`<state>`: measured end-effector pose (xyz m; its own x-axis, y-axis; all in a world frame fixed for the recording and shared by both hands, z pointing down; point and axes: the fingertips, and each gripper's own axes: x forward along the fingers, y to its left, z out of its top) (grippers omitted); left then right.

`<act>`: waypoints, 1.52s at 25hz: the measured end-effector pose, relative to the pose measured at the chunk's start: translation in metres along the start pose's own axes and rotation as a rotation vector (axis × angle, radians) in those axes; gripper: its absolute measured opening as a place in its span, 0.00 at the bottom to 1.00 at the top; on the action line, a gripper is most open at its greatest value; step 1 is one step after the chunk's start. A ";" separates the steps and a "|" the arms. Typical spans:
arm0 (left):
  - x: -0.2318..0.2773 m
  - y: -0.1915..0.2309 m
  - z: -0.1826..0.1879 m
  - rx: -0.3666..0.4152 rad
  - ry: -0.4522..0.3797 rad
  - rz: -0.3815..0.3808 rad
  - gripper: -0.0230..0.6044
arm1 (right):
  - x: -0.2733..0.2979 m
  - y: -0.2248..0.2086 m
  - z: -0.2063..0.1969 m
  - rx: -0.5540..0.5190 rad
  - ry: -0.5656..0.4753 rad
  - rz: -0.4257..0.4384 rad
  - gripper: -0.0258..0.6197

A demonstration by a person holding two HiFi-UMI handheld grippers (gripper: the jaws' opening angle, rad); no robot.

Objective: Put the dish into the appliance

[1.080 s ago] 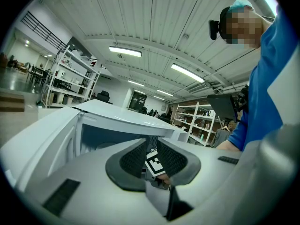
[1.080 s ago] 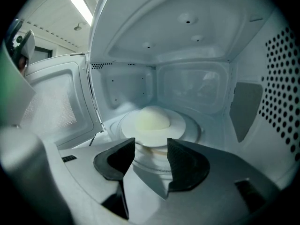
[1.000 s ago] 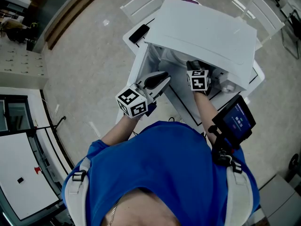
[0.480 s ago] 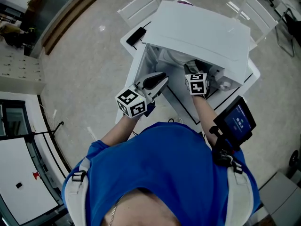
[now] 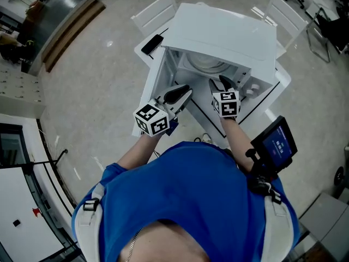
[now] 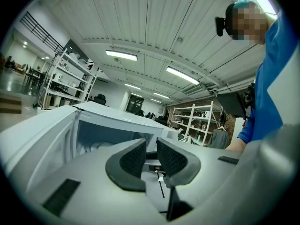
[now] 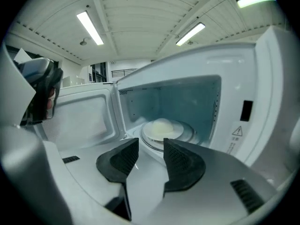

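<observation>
Since the dish [image 7: 161, 127] sits centred in the microwave [image 7: 243, 78], dead ahead of our right gripper [image 7: 151, 149] whose empty jaws are closing, we reckon the left gripper [image 6: 151, 149], jaws narrowly apart and empty, is nearer the door [image 7: 79, 118].

White chair [image 5: 154, 12], black handset [image 5: 152, 44] on table [image 5: 145, 58], blue screen [image 5: 277, 145]

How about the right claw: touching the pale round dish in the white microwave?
Apart. The right gripper view shows the right claw, jaws closing on nothing, and the pale round dish sitting beyond them inside the white microwave.
</observation>
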<state>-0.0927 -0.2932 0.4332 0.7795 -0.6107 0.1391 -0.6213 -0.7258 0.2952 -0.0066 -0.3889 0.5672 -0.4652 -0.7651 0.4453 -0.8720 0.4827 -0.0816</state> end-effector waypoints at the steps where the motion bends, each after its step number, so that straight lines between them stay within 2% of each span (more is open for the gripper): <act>1: -0.001 -0.001 -0.001 -0.002 -0.004 0.000 0.16 | -0.006 0.002 0.002 0.000 -0.013 0.002 0.29; 6: -0.029 -0.034 -0.004 -0.003 -0.021 -0.014 0.16 | -0.065 0.031 0.013 -0.013 -0.076 0.003 0.19; 10: -0.040 -0.048 -0.014 -0.007 -0.019 -0.026 0.16 | -0.094 0.047 0.013 -0.008 -0.120 0.006 0.05; 21: -0.071 -0.086 -0.043 -0.027 -0.013 -0.071 0.16 | -0.170 0.090 -0.005 0.015 -0.168 -0.001 0.04; 29: -0.086 -0.105 -0.061 -0.029 -0.005 -0.073 0.16 | -0.218 0.109 -0.024 0.035 -0.184 -0.022 0.04; 34: -0.111 -0.122 -0.058 -0.028 -0.010 -0.064 0.16 | -0.254 0.134 -0.023 0.041 -0.194 -0.035 0.04; 38: -0.112 -0.127 -0.066 -0.017 0.002 -0.067 0.16 | -0.263 0.136 -0.032 0.055 -0.202 -0.038 0.04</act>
<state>-0.0961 -0.1115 0.4423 0.8197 -0.5601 0.1198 -0.5659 -0.7597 0.3204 0.0021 -0.1084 0.4673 -0.4482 -0.8549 0.2612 -0.8939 0.4322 -0.1194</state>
